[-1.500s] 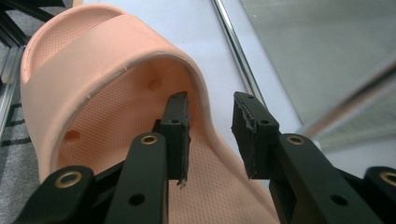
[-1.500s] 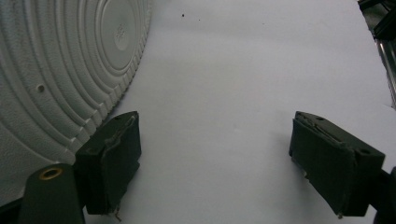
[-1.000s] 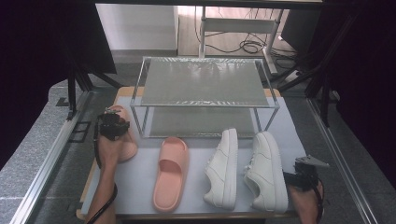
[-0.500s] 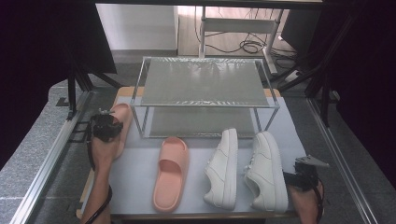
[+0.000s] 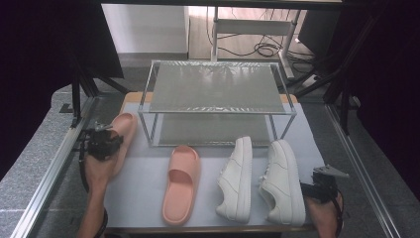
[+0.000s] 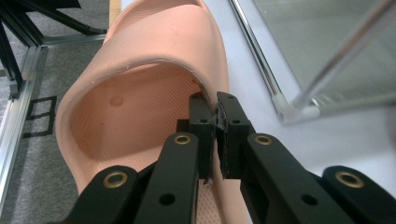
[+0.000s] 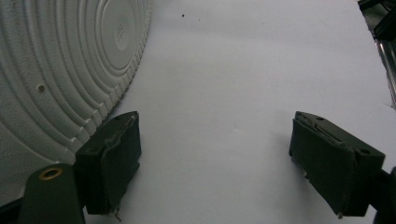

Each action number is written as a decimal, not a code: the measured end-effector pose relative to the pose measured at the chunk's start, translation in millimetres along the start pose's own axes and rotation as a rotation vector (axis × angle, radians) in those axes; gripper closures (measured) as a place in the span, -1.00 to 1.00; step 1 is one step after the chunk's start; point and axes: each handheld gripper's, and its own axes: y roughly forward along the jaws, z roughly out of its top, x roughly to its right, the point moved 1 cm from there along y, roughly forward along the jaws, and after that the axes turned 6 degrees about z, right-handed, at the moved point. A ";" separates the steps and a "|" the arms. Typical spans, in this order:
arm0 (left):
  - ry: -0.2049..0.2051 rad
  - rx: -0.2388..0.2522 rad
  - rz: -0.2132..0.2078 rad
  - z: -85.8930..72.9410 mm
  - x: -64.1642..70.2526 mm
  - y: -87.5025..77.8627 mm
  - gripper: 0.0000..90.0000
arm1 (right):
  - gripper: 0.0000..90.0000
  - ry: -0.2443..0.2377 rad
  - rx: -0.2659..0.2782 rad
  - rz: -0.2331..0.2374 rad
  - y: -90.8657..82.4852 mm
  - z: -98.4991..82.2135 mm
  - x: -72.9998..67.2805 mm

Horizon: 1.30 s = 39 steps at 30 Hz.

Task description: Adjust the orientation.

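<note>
A: Item one, at nine o'clock on the white mat (image 5: 148, 198)?

B: Left gripper (image 5: 101, 144), jaws pinching the strap edge of a pink slide (image 5: 121, 130). The slide sits near the mat's left border, beside the aluminium rail (image 5: 49, 173); the rack's corner post (image 6: 280, 105) stands just to its right.

A: Material?

B: Soft foam look, pebbled footbed, smooth rounded strap.

A: Item two?

B: Second pink slide (image 5: 182, 182), six o'clock, flat on the mat, open mat on both sides.

A: Twelve o'clock?

B: Two-tier rack (image 5: 215, 89), metal frame, ribbed translucent shelves.

A: Further right?

B: Two white sneakers (image 5: 260, 178), smooth uppers, one tipped on its side. In the right gripper view, a sole (image 7: 60, 60) with concentric ridges.

A: At four o'clock?

B: Right gripper (image 7: 224, 163), jaws spread wide, nothing between them, bare mat ahead, the sole just beside its left jaw.
</note>
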 end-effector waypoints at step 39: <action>0.171 0.076 -0.103 -66.4 55.6 -95.4 0.91 | -0.62 0.002 0.000 0.000 0.0 0.0 -0.2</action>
